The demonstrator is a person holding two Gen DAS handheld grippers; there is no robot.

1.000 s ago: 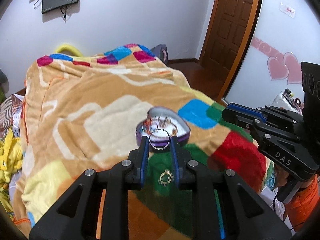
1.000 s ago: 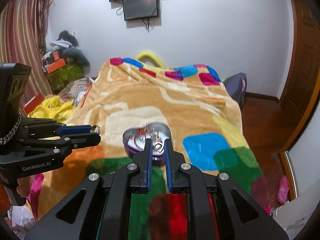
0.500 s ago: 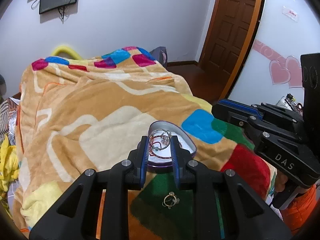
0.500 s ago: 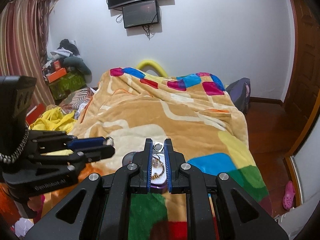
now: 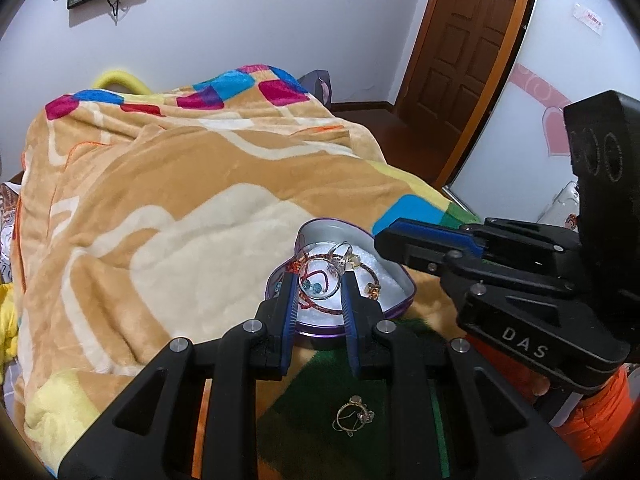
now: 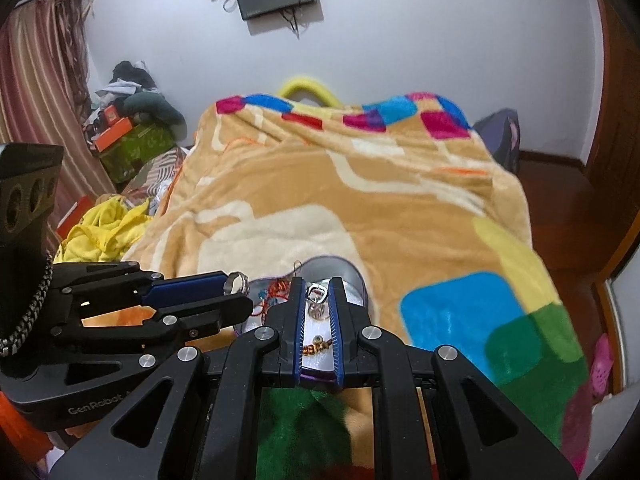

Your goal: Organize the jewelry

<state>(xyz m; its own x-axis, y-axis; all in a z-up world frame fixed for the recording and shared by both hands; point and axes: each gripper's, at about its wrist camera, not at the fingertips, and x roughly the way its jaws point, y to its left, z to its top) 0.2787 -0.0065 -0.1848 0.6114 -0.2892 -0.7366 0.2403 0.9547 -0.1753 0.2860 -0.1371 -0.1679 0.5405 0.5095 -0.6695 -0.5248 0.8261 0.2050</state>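
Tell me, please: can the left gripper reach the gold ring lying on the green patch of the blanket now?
Probably not yet. The left gripper is shut on a silver ring over the heart-shaped tin. The gold ring lies uncovered, near beneath it.

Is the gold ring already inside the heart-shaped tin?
No, the gold ring lies on the green patch of the blanket, outside the tin.

blanket [image 5: 168, 184]: soft, fuzzy cloth
heart-shaped tin [image 5: 394, 308]: shiny smooth metal, purple outside
ring [image 5: 320, 286]: thin shiny metal
left gripper [image 5: 320, 292]: matt black plastic, blue pads, small shiny metal bolts
gold ring [image 5: 354, 420]: shiny gold wire
door [image 5: 460, 40]: brown wood, a little glossy
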